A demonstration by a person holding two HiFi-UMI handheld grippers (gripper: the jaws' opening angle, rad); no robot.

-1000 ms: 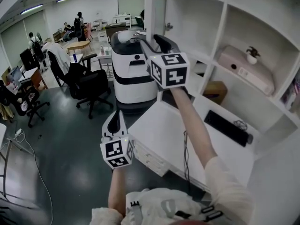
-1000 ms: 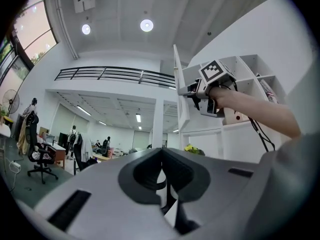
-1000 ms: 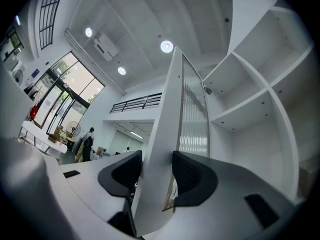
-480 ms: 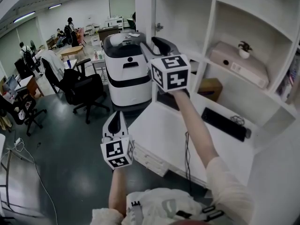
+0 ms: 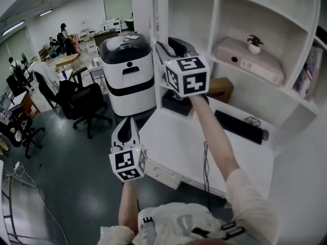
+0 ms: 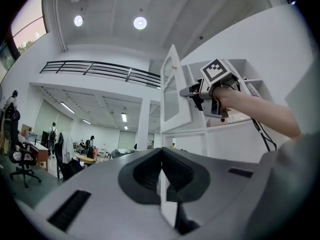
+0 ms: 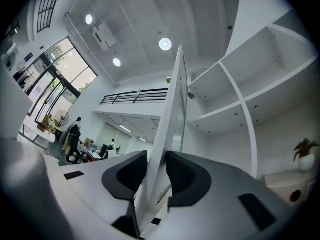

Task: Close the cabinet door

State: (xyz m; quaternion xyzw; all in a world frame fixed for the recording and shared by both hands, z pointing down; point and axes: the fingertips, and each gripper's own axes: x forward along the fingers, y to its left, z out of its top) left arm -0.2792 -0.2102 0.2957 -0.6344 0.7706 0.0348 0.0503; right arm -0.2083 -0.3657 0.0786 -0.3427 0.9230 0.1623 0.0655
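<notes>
The white cabinet door [image 5: 153, 14] stands open, edge-on, at the left of the shelf unit [image 5: 225, 29]. My right gripper [image 5: 171, 46] is raised to it. In the right gripper view the door's edge [image 7: 175, 94] runs up between the two dark pads of the right gripper [image 7: 157, 164], which are closing and lie against both faces. My left gripper [image 5: 126, 124] hangs lower, out over the floor left of the desk, its jaws shut on nothing [image 6: 161, 151]. The left gripper view shows the door [image 6: 172, 91] with the right gripper [image 6: 187, 91] at its edge.
A white desk [image 5: 179, 147] with a black keyboard [image 5: 240, 126] lies below the shelves. A white and black machine [image 5: 127, 70] stands just left of the door. A black office chair [image 5: 82, 98] is farther left. The shelves hold a pink box [image 5: 250, 60], a plant [image 5: 254, 42] and a brown box [image 5: 219, 88].
My right gripper has moved onto the door's edge and its jaws have narrowed around it. The left gripper has stayed low at about the same place in the view.
</notes>
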